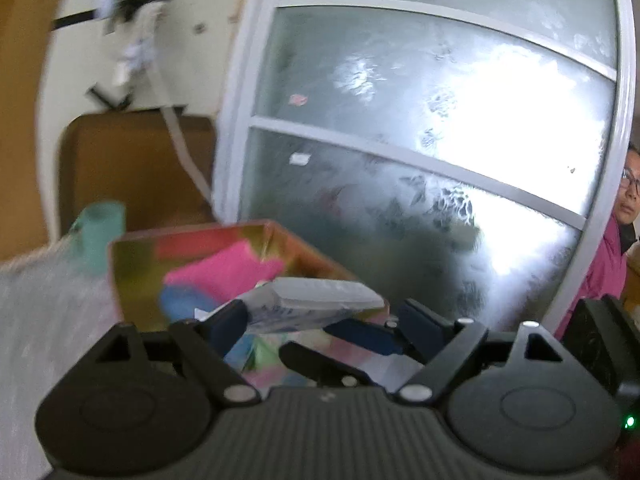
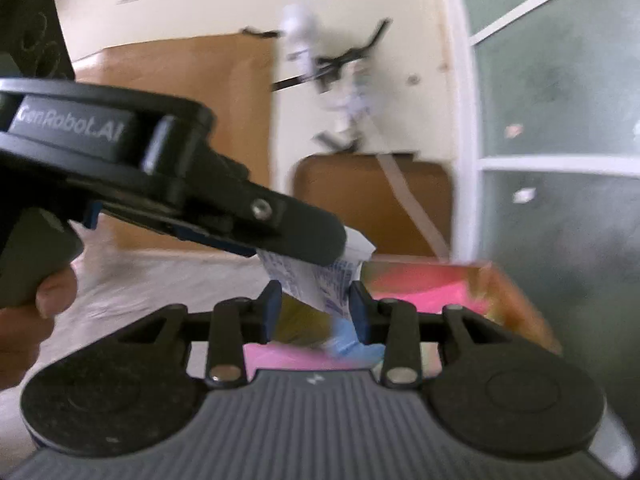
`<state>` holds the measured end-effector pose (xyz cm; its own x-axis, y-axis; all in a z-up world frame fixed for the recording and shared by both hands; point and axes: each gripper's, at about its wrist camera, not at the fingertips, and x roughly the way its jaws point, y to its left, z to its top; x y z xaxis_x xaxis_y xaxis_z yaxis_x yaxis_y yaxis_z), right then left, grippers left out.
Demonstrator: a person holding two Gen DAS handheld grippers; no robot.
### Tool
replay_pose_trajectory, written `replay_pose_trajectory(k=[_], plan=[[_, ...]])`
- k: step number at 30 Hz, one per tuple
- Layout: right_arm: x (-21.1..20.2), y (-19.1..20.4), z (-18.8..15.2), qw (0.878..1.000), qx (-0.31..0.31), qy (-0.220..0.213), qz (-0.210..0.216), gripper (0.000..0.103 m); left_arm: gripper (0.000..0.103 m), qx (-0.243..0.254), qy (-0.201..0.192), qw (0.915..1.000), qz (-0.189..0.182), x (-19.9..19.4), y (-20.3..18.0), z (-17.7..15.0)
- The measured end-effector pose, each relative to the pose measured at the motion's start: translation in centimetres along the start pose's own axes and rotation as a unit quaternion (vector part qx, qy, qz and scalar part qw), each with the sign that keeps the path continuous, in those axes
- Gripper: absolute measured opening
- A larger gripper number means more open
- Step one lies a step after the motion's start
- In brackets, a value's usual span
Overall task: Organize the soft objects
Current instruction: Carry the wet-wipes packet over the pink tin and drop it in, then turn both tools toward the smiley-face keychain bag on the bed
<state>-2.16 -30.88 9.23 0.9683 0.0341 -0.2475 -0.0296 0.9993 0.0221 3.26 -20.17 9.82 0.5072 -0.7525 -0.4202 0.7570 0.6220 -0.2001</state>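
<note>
A white tissue pack [image 1: 304, 304] with blue print hangs above an open colourful box [image 1: 192, 238]. My left gripper [image 1: 324, 320] is shut on the pack across its width, one blue pad at each end. From the lower right, the right gripper's fingers [image 1: 352, 344] reach the pack's near side. In the right wrist view my right gripper [image 2: 316, 308] has the pack [image 2: 316, 284] between its pads, both touching it. The left gripper [image 2: 320, 248] clamps the pack's upper end from the left. Inside the box [image 2: 512, 292] lie a pink cloth [image 1: 224, 272] and a blue cloth [image 1: 180, 304].
A teal cup [image 1: 100, 228] stands behind the box on a white-covered table [image 1: 40, 320]. A frosted glass door [image 1: 400, 120] rises close behind, and a brown chair back [image 1: 132, 168] is at the left. A person [image 1: 612, 248] in pink stands at the right edge.
</note>
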Motion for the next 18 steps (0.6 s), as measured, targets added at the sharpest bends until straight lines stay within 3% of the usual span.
replay_pose_trajectory(k=[2, 3, 4, 5, 7, 8, 9, 12, 18], plan=[[2.5, -2.6, 0.3, 1.0, 0.001, -0.003, -0.027, 0.044, 0.093, 0.019, -0.004, 0.9998, -0.007, 2.7, -0.5, 1.9], [4.4, -3.4, 0.2, 0.999, -0.012, 0.005, -0.042, 0.05, 0.101, 0.029, -0.008, 0.9995, -0.009, 4.4, -0.6, 2.7], [6.4, -4.3, -0.1, 0.997, -0.028, 0.024, -0.06, 0.064, 0.101, 0.039, -0.013, 0.9991, -0.006, 6.5, -0.6, 3.2], [8.3, -5.0, -0.6, 0.995, -0.042, 0.044, -0.083, 0.065, 0.098, 0.048, -0.015, 0.9987, 0.001, 8.6, -0.6, 3.4], [10.2, -6.2, -1.5, 0.987, -0.057, 0.093, -0.119, 0.061, 0.082, 0.059, 0.022, 0.9965, 0.054, 13.9, 0.5, 3.6], [9.7, -6.7, -1.8, 0.987, -0.043, 0.097, -0.118, 0.06, 0.082, 0.049, 0.049, 0.9934, 0.092, 15.8, 1.4, 3.5], [8.5, -7.1, -1.9, 0.991, -0.026, 0.083, -0.103, 0.06, 0.084, 0.027, 0.069, 0.9915, 0.107, 16.4, 2.4, 3.4], [5.1, -6.5, -2.7, 0.994, -0.015, 0.058, -0.088, 0.06, 0.089, -0.054, 0.066, 0.9939, 0.07, 14.5, 5.3, 2.4], [2.9, -3.5, -3.8, 0.997, 0.017, 0.047, -0.054, 0.06, 0.092, -0.073, 0.029, 0.9947, 0.066, 7.3, 6.7, -0.8]])
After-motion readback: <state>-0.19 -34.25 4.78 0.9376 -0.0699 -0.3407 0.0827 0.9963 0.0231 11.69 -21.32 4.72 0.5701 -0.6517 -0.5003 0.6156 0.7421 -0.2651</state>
